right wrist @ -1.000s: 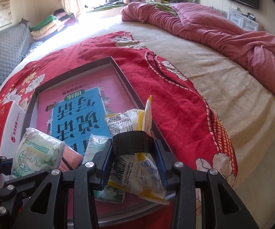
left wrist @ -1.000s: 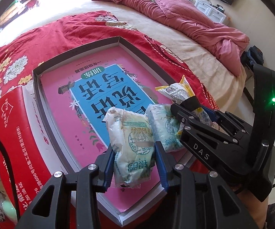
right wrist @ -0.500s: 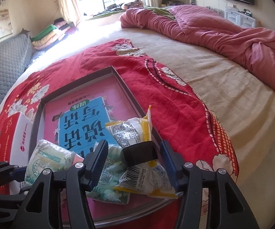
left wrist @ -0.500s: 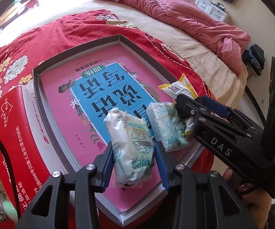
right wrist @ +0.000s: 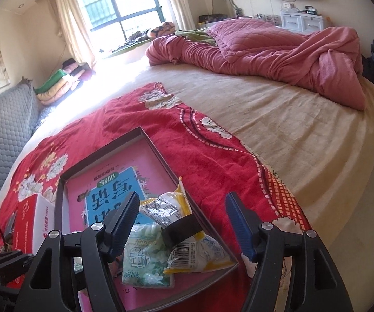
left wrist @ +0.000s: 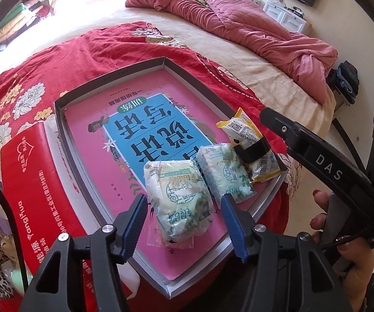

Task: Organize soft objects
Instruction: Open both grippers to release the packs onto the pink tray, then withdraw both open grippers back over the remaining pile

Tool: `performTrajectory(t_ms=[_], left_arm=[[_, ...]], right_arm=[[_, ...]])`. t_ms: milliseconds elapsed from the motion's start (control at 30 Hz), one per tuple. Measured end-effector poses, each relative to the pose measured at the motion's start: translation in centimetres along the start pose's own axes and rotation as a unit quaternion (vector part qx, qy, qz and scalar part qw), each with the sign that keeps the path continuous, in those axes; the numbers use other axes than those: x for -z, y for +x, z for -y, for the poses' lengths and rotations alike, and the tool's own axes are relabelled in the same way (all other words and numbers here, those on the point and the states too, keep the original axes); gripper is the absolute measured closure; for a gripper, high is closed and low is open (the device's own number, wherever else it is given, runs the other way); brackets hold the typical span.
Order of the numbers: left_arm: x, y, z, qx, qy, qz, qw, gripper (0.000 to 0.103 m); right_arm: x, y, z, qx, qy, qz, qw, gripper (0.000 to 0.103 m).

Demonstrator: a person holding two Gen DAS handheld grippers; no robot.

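Soft packets sit in the near right corner of the shallow tray [left wrist: 88, 98], which rests on the red floral blanket [left wrist: 57, 59] on the bed [right wrist: 291, 130]. A pink and blue book [left wrist: 140, 119] lines the tray floor. Three packets lie side by side: the nearest green tissue packet [left wrist: 179, 195], a second green tissue packet [left wrist: 223, 171] to its right, and the yellow snack packet [left wrist: 249, 143] with a black band around it, at the tray's right edge.

Both pairs of tongs have just been opening. The left tongs [left wrist: 184, 223] stand well apart on either side of the nearest green tissue packet, the blue pads clear of its wrapper, so nothing is held. The right tongs [right wrist: 181, 226] gape wide above the yellow snack packet and second packet, gripping nothing either.

The main risk I see is at the tray's edge. The yellow snack packet lies against the low right rim, one end seeming to ride up on it; a brush from the withdrawing right tongs could tip it over onto the blanket. The nearest packet's loose wrapper could snag on a left pad and drag out of line. The bed gives, so leaning on it could tilt the tray and slide the slick packets together.
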State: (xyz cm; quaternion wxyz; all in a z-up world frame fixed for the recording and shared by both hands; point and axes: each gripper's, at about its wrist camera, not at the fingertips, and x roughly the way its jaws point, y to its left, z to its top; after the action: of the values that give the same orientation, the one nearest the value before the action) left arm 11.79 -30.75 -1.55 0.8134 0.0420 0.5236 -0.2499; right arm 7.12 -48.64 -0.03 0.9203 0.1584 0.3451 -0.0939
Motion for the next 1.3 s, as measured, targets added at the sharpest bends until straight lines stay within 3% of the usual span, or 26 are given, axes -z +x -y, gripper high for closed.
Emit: performTrajectory(t_ms=[833, 1133, 1300], left_arm=[[2.0, -7.3, -2.7, -0.029, -0.018, 0.064, 0.9974, 0.029], [4.1, -10.9, -6.4, -0.049, -0.049, 0.085, 0.9939, 0.027], [5.2, -13.6, -9.3, -0.081, -0.078, 0.098, 0.9889, 0.027]], right_arm=[[-0.8, -3.2, -4.3, 0.009, -0.045, 0.023, 0.999, 0.028], [-1.4, -6.6, -8.7, -0.034, -0.081, 0.054, 0.995, 0.027], [-1.3, -8.2, -12.1, -0.062, -0.111, 0.064, 0.99, 0.027]])
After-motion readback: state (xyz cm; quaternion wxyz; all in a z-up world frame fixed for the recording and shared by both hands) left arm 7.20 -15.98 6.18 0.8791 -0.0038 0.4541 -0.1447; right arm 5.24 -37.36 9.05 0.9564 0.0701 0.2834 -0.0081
